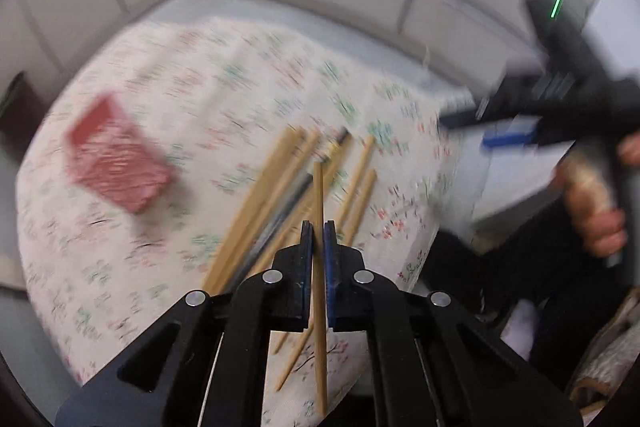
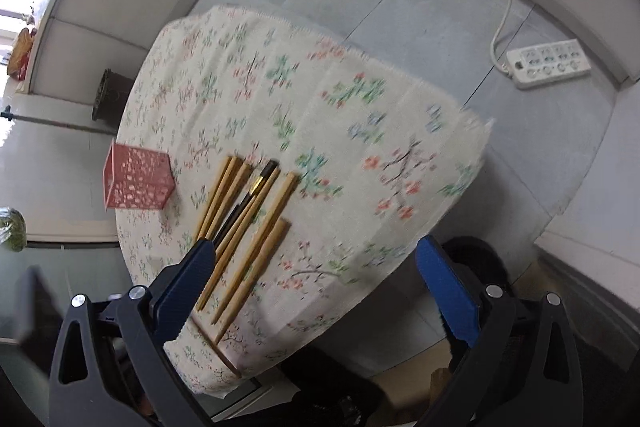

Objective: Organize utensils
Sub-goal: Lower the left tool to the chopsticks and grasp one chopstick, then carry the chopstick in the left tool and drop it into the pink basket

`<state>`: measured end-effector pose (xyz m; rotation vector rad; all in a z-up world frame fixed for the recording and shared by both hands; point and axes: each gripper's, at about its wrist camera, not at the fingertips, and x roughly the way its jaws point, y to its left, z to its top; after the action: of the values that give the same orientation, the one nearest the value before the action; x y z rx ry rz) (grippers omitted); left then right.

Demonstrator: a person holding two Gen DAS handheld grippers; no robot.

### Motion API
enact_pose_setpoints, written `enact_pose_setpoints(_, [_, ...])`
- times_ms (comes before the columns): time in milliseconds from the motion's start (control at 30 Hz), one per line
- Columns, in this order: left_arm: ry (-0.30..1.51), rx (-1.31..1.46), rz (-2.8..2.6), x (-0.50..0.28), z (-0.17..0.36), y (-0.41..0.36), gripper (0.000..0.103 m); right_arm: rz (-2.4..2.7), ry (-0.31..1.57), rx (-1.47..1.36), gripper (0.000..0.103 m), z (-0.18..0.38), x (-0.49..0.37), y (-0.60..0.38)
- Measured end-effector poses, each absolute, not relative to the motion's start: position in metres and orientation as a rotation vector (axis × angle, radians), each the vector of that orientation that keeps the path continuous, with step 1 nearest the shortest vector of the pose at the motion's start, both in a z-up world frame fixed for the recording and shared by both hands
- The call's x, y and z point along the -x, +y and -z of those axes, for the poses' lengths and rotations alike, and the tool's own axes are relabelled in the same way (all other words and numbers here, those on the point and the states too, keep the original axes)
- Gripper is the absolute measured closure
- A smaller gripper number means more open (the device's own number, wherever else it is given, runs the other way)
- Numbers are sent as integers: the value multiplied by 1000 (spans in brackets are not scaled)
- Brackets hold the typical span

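Chopsticks (image 2: 240,227) are lying in a loose fan on the flowered cloth (image 2: 340,115) covering the small table, thick ends pointing toward the far side. In the right wrist view six bamboo sticks are countable, plus one black chopstick (image 2: 248,199) with a gold band lying among them; the count in the left wrist view is unsure because of blur. One red basket (image 2: 136,183) with a perforated wall is standing on the cloth just left of the pile, apart from it.

One more bamboo chopstick (image 1: 319,247) is being pinched by the left gripper (image 1: 319,231): its blue pads are pressing together on the stick, which is sticking out both ahead of and behind the fingers, above the pile.

The right gripper (image 2: 316,267) is hovering over the near edge of the table with its jaws spread wide and nothing between them; its left finger (image 2: 188,283) is overlapping the thin ends of the sticks in the picture. Whether it is touching them cannot be told.

One white power strip (image 2: 548,63) is lying on the grey floor beyond the table.
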<state>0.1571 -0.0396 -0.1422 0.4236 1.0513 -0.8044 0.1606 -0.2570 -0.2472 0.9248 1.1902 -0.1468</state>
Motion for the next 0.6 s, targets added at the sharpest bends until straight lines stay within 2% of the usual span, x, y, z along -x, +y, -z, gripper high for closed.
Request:
enact_pose_setpoints(67, [963, -325, 756, -153, 107, -12, 98, 144, 1226, -939, 12, 255, -167, -242])
enact_pose_setpoints(133, [869, -273, 710, -150, 72, 10, 98, 157, 1271, -987, 27, 265, -173, -228])
enact_pose_setpoints(200, [803, -228, 672, -145, 50, 25, 98, 141, 1335, -1048, 48, 275, -182, -214])
enact_pose_setpoints(233, [758, -194, 646, -141, 38, 36, 98, 147, 1371, -1034, 54, 278, -189, -206])
enact_pose_setpoints(267, [733, -176, 632, -140, 32, 39, 98, 159, 1385, -1017, 68, 279, -194, -201])
enact_pose_setpoints(300, [699, -148, 617, -139, 23, 44, 98, 191, 1387, -1003, 76, 280, -200, -195])
enact_pose_setpoints(367, [654, -126, 600, -134, 12, 49, 98, 231, 1389, -995, 86, 283, -208, -188])
enact_pose_setpoints(467, [591, -94, 585, -126, -4, 58, 98, 279, 1432, -1026, 91, 295, -215, -181])
enact_pose_setpoints(600, [542, -44, 572, -122, -15, 74, 98, 327, 1447, -1031, 91, 301, -220, -177])
